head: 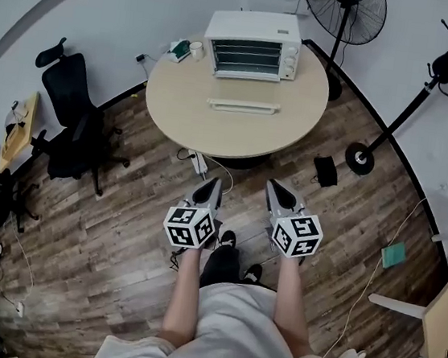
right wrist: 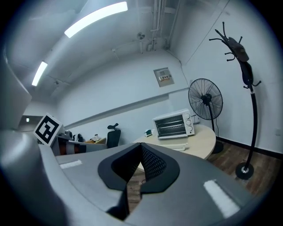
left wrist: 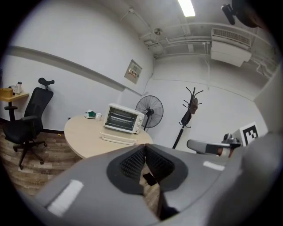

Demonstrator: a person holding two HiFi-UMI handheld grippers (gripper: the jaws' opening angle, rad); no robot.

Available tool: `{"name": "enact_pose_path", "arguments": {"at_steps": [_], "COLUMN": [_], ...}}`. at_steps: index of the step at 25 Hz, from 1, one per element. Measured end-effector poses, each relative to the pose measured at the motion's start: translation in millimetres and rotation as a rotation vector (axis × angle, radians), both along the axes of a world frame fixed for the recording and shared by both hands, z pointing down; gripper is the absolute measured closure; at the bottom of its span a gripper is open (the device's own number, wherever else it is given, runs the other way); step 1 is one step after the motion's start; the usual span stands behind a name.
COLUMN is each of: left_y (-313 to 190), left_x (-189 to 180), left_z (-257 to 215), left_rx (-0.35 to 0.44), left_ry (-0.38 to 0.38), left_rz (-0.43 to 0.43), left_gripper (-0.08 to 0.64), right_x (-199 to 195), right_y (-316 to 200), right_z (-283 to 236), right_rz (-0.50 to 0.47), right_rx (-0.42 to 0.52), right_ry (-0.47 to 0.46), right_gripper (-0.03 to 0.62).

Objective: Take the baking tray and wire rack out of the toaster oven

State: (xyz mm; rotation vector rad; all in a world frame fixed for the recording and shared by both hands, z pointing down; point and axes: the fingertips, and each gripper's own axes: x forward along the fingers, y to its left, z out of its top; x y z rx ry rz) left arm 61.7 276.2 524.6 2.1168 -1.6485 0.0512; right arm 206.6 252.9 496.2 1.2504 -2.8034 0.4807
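The white toaster oven point(head: 252, 45) stands at the far side of the round wooden table point(head: 175, 111). Wire rack bars point(head: 245, 55) show in its front opening; I cannot make out the baking tray. A long white bar point(head: 243, 106) lies in front of the oven, and I cannot tell whether it is the handle of a dropped glass door. My left gripper point(head: 211, 182) and right gripper point(head: 276, 185) hover side by side over the floor, short of the table. Both are shut and empty. The oven point(left wrist: 124, 118) also shows beyond the left gripper point(left wrist: 145, 145), and the oven point(right wrist: 173, 125) beyond the right gripper point(right wrist: 140, 145).
A black office chair point(head: 72, 127) stands left of the table, a standing fan point(head: 346, 11) behind it to the right, and a coat stand point(head: 431, 74) further right. Small items point(head: 183, 49) sit beside the oven. A power strip with cables point(head: 200, 163) and a black object point(head: 325, 170) lie on the floor.
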Motion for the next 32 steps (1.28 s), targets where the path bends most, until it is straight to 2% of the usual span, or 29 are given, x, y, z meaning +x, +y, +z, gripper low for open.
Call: {"name": "enact_pose_path", "arguments": {"at_steps": [9, 17, 21, 26, 32], "left_y": [-58.7, -128.5, -158.0, -177.2, -188.4], "left_x": [-46.7, -110.5, -147.9, -171.9, -191.6], "left_z": [11.7, 12.0, 10.9, 11.1, 14.6], "left_rx": [-0.023, -0.039, -0.041, -0.043, -0.041], "left_ry": [0.042, 0.047, 0.076, 0.136, 0.133], "left_rz": [-0.04, -0.042, -0.056, -0.036, -0.04], "left_gripper": [0.503, 0.503, 0.505, 0.505, 0.505], "right_x": [-2.9, -69.4, -103.6, -122.4, -136.2], "right_y": [-49.0, -117.9, -142.8, -162.5, -182.8], "right_z": [9.9, 13.9, 13.3, 15.6, 23.7], "right_rz": [0.042, 0.037, 0.03, 0.049, 0.076], "right_rx": [-0.044, -0.08, -0.091, -0.099, -0.111], "right_ry": [0.031, 0.014, 0.011, 0.008, 0.033], "right_gripper": [0.596, 0.595, 0.595, 0.595, 0.595]}}
